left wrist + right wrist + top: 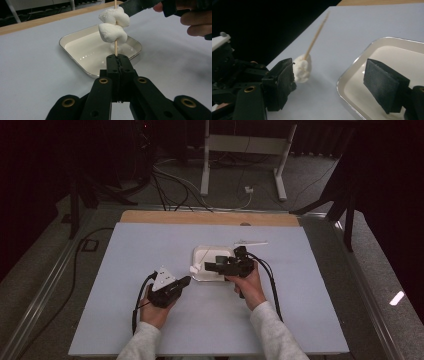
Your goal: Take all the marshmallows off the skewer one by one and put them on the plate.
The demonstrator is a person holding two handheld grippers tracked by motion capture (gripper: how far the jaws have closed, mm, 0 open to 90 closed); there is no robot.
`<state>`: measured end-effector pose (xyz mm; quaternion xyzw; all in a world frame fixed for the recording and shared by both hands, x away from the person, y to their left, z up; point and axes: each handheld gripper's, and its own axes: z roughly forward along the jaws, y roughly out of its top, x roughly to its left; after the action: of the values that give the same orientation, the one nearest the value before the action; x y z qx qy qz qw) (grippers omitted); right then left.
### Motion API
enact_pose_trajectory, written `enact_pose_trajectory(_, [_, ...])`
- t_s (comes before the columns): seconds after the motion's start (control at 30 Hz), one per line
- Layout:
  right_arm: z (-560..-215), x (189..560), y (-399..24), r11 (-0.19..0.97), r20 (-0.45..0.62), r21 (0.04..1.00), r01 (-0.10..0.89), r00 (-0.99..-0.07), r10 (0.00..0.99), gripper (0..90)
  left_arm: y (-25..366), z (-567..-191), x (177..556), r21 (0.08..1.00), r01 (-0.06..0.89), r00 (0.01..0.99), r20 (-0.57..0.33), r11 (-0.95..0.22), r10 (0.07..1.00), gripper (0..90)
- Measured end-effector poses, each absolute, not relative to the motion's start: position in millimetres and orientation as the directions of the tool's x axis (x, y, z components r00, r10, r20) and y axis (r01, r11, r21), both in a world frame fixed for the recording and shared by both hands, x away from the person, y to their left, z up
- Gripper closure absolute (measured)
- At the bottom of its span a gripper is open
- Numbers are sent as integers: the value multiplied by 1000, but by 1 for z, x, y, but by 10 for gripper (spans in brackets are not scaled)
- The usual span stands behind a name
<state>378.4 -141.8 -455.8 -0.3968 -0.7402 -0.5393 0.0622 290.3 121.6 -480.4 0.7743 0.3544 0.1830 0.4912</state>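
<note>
My left gripper [118, 58] is shut on the lower end of a wooden skewer [115, 48] that stands up from its jaws. Two white marshmallows [113, 25] are threaded on the skewer, one above the other. In the high view the left gripper [188, 280] sits just left of a white metal tray [202, 254]. My right gripper [329, 68] is open. One pad [283, 80] is beside the marshmallows [302, 67] and the other pad [384, 82] is over the tray [352, 75]. It holds nothing.
The tray [75, 42] lies on a pale grey mat [150, 250] over a wooden table whose edge [210, 217] shows at the back. A thin white strip [251, 242] lies behind the tray. Cables trail from both grippers toward the front.
</note>
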Motion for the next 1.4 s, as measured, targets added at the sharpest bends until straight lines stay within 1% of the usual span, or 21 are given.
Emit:
enact_pose_trajectory(0.3, [-452,375,-134,105,515,764,636,-700,494,230,120,-480,290,891,367,693,-72,-266,717,900])
enact_pose_trajectory(0.47, [-450,374,-130,107,512,772,626,-713,479,250,120,-480,290,895,369,700,-91,-250,708,900])
enact_pose_trajectory(0.77, [-452,372,-124,143,491,786,601,-748,446,381,120,-479,289,900,366,714,-108,-237,692,900])
enact_pose_trajectory(0.87, [-453,371,-122,161,493,786,597,-762,420,435,119,-479,289,901,366,715,-112,-233,690,900])
enact_pose_trajectory(0.93, [-454,371,-120,179,487,783,596,-766,420,499,119,-479,289,902,365,716,-113,-232,688,900])
enact_pose_trajectory(1.03, [-456,371,-119,188,500,772,608,-762,412,633,120,-479,290,900,367,715,-112,-235,690,900])
enact_pose_trajectory(1.1, [-456,371,-120,185,509,769,612,-761,403,701,120,-480,290,900,366,717,-111,-237,688,900])
enact_pose_trajectory(1.27, [-453,371,-124,158,525,769,619,-753,397,773,120,-477,289,903,353,723,-97,-244,684,900])
enact_pose_trajectory(1.4, [-450,372,-129,126,557,755,644,-731,394,790,119,-477,288,906,339,725,-80,-254,684,900])
